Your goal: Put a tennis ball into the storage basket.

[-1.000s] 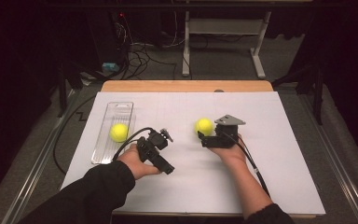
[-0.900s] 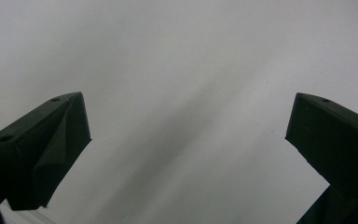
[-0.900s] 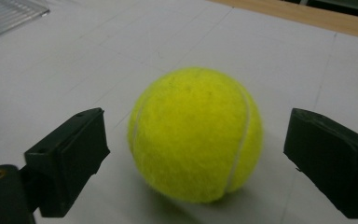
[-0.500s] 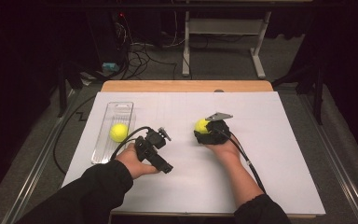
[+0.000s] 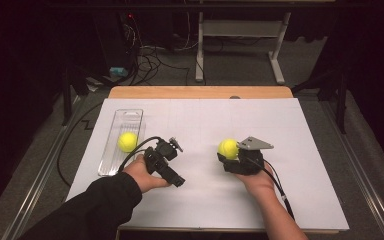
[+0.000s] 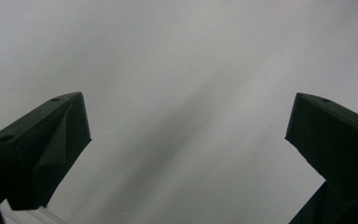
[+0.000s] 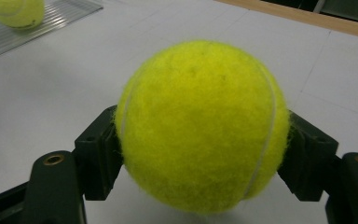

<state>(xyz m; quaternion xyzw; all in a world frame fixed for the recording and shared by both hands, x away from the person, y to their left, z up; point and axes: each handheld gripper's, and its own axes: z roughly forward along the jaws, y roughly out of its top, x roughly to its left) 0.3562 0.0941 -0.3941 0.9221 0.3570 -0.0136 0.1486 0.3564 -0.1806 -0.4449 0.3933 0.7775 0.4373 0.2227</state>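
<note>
A yellow tennis ball (image 5: 228, 148) sits between the jaws of my right gripper (image 5: 229, 154), just right of the table's middle. In the right gripper view both black jaws press the sides of this ball (image 7: 200, 126), so the right gripper (image 7: 200, 154) is shut on it, just above the white surface. A second tennis ball (image 5: 127, 141) lies in a clear plastic tray (image 5: 111, 160) at the left, also seen as ball (image 7: 14, 11) and tray (image 7: 51, 18). My left gripper (image 5: 175, 177) is beside the tray, tilted down. Its jaws stand wide apart, and the left gripper (image 6: 186, 135) is open over bare white table.
White paper (image 5: 305, 150) covers the table, with a wooden strip (image 5: 200, 92) along the far edge. Black cables trail from both grippers. Beyond the table are a dark floor, tangled cables (image 5: 150, 55) and a white frame leg (image 5: 277, 60).
My right gripper has drawn the ball back toward the person's side and a little to the right. The left gripper and the tray's ball have stayed put.
</note>
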